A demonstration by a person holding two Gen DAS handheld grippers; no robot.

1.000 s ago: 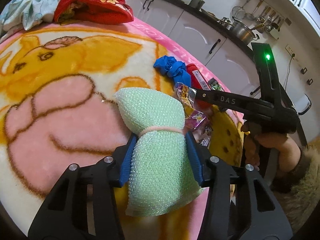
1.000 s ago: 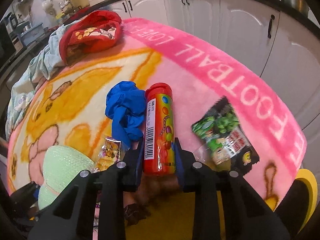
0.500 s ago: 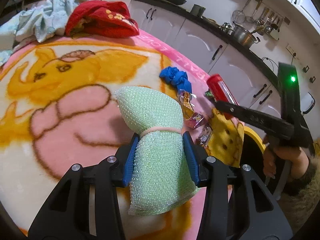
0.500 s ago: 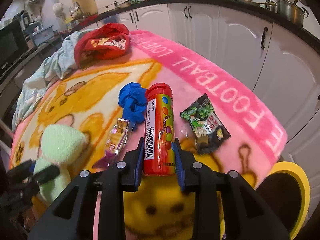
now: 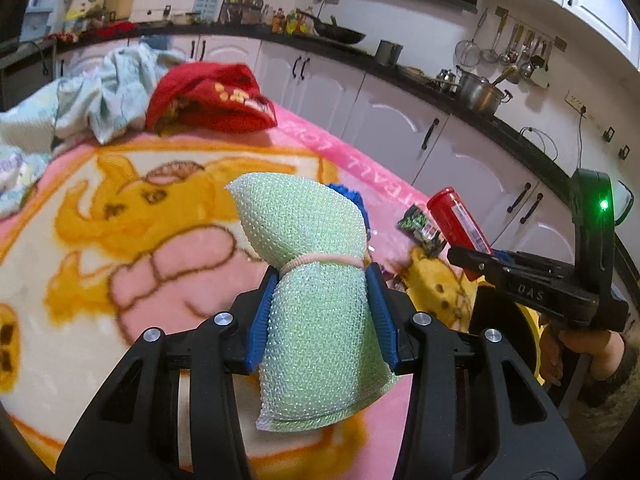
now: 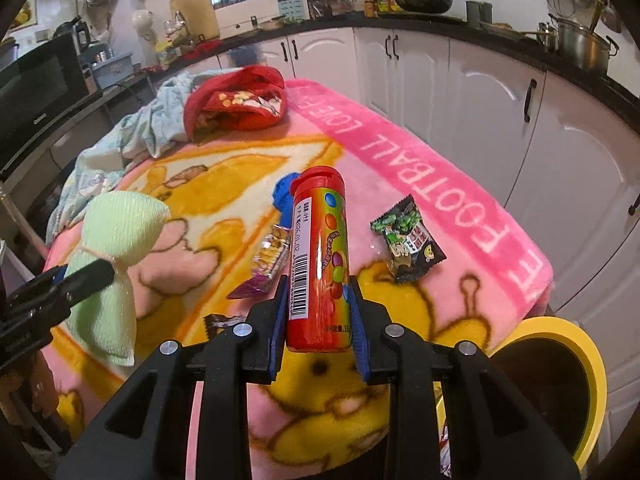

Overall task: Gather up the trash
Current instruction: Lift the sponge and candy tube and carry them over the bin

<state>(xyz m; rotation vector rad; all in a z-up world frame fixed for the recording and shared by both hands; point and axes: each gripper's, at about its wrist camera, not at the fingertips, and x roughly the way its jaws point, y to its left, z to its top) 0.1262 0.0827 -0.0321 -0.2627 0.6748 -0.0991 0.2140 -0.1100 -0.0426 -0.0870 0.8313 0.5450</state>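
The blanket (image 6: 460, 184) carries white capitals on its pink border, seen upside down: "FOOTBALL" and "LOVE" read clearly, with further letters past them cut off at the edge. The right gripper (image 5: 472, 258) bears "DAS" in pale letters on its black arm in the left wrist view. The red tube (image 6: 320, 256) has a white barcode label with small digits and print too fine to read. The green packet (image 6: 408, 240) shows characters that cannot be made out.
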